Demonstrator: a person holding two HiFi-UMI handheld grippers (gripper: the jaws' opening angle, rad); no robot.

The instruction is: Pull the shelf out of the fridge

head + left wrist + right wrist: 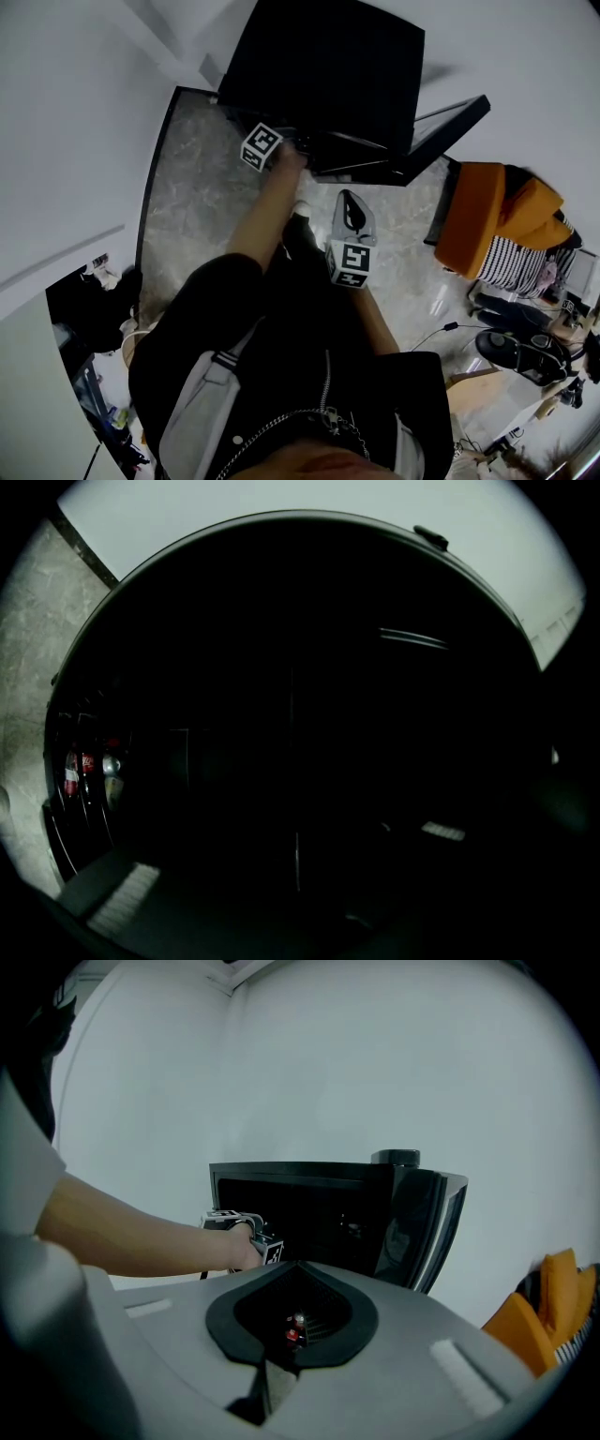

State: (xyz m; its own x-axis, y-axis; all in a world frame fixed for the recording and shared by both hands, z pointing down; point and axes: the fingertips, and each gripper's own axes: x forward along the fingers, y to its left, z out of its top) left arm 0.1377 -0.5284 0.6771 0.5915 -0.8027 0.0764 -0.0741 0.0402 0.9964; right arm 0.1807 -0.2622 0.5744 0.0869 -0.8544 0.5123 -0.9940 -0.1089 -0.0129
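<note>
Most of what matters is lost in the dark. The left gripper [296,142] reaches level into the mouth of the black fridge [328,66]. From above only its marker cube [262,147] and the hand [286,161] behind it show, because the tips are tucked under the fridge's top edge. Its own view is nearly black, and I cannot tell whether its jaws stand apart or have closed on anything.

Off to that gripper's left a few cans [86,766], red and silver, catch some light. Thin curved wires [56,832] run just below them, but I cannot say whether those are the shelf. The shelf lies somewhere in the dark cavity ahead of the left gripper, and no view picks it out clearly.

The right gripper [350,201] hangs well apart from the fridge opening. Its jaws are pressed together with nothing between them. From it, the fridge sits straight ahead, and the left gripper is ahead and to its left, at the opening.

The fridge door [445,127] stands open on the right gripper's right side, leaving the front free. The fridge stands on a marbled floor [192,187] close to a pale wall [84,103]. Bare floor lies to the left of the left gripper. Past the door, further right of the right gripper, an orange chair [487,220] draped with striped cloth [516,262] closes off that side. The person's dark clothing fills the space behind both grippers.
</note>
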